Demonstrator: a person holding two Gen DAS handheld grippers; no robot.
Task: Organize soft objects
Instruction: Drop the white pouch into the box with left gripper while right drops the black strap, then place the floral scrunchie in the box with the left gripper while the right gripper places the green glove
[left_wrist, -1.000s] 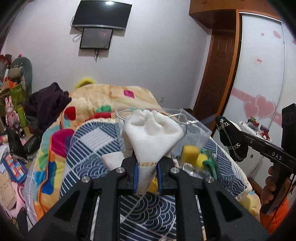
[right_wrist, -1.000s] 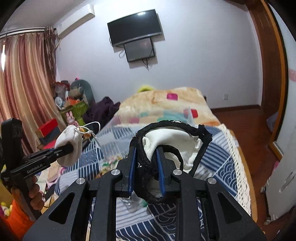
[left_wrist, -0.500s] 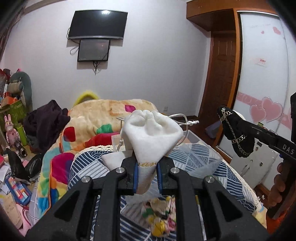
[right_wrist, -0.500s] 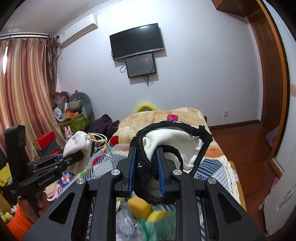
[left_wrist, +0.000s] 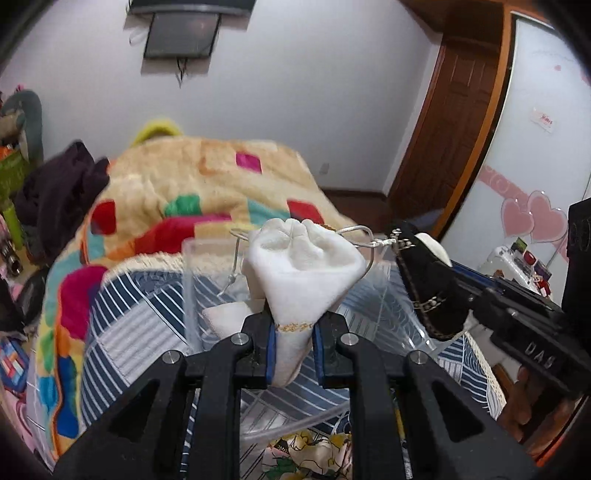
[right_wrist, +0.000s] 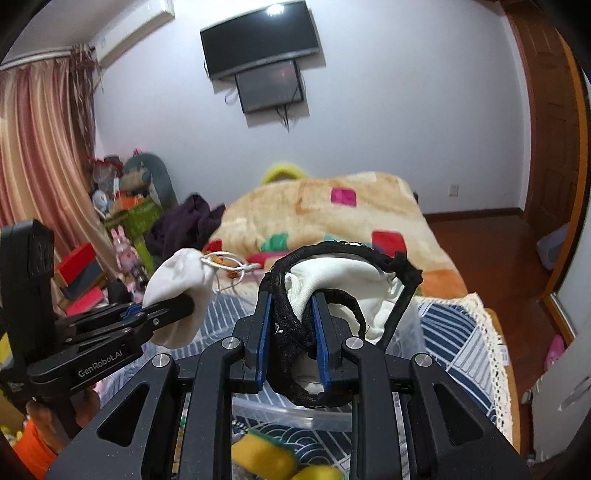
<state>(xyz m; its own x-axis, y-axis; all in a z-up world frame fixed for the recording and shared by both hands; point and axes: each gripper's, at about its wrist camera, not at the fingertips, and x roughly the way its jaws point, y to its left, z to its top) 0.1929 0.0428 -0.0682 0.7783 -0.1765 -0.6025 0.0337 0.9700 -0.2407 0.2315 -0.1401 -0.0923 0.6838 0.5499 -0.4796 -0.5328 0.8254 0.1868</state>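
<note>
My left gripper (left_wrist: 291, 341) is shut on a white drawstring pouch (left_wrist: 301, 269), held up above the bed; it also shows in the right wrist view (right_wrist: 177, 291). My right gripper (right_wrist: 290, 332) is shut on a black-and-white cloth item with a black trim and chain (right_wrist: 343, 280), also seen in the left wrist view (left_wrist: 428, 288). Both grippers hang over a clear plastic bin (left_wrist: 207, 295) on the blue patterned bedspread (left_wrist: 122, 332). Yellow soft pieces (right_wrist: 262, 456) lie below the right gripper.
A colourful fleece blanket (left_wrist: 192, 184) covers the far bed. A dark garment (left_wrist: 59, 188) lies at its left. Toys and boxes (right_wrist: 122, 221) crowd the left wall. A wardrobe with heart stickers (left_wrist: 532, 218) stands right. A floral cloth (left_wrist: 310, 454) lies below.
Both grippers have tilted down and moved closer together over the bin, each keeping its hold. The right gripper's item is now nearer the white pouch.
</note>
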